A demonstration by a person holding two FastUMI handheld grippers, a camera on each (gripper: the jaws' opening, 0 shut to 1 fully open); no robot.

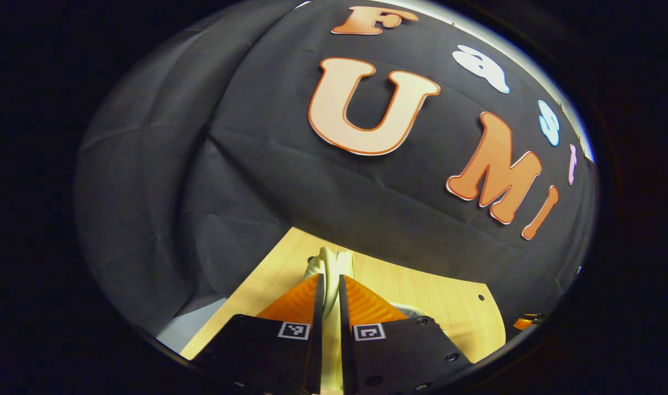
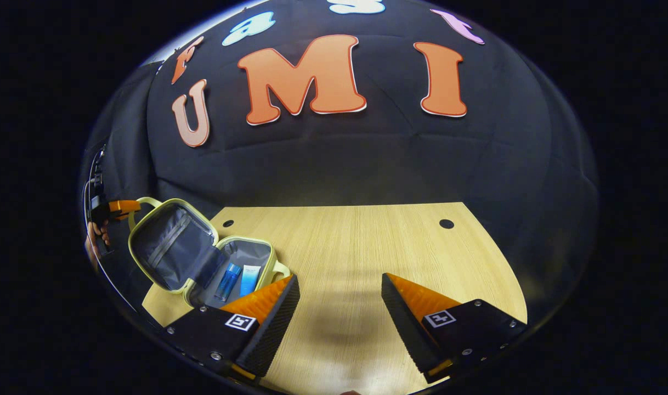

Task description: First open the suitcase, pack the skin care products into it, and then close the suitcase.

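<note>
suitcase (image 2: 202, 258) open on table (image 2: 367, 247), left gripper (image 1: 329, 296) clamping its handle (image 1: 330, 262), right gripper (image 2: 339, 307) spread wide.

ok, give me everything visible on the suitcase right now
The suitcase is a small pale yellow-green case with grey fabric lining, lying open at the left end of the wooden table. Its lid is tilted up and back, showing an inner pocket. Two blue skin care products lie side by side in the base. The left tool is at the lid's handle; the left gripper view shows it shut on a pale loop.
</note>
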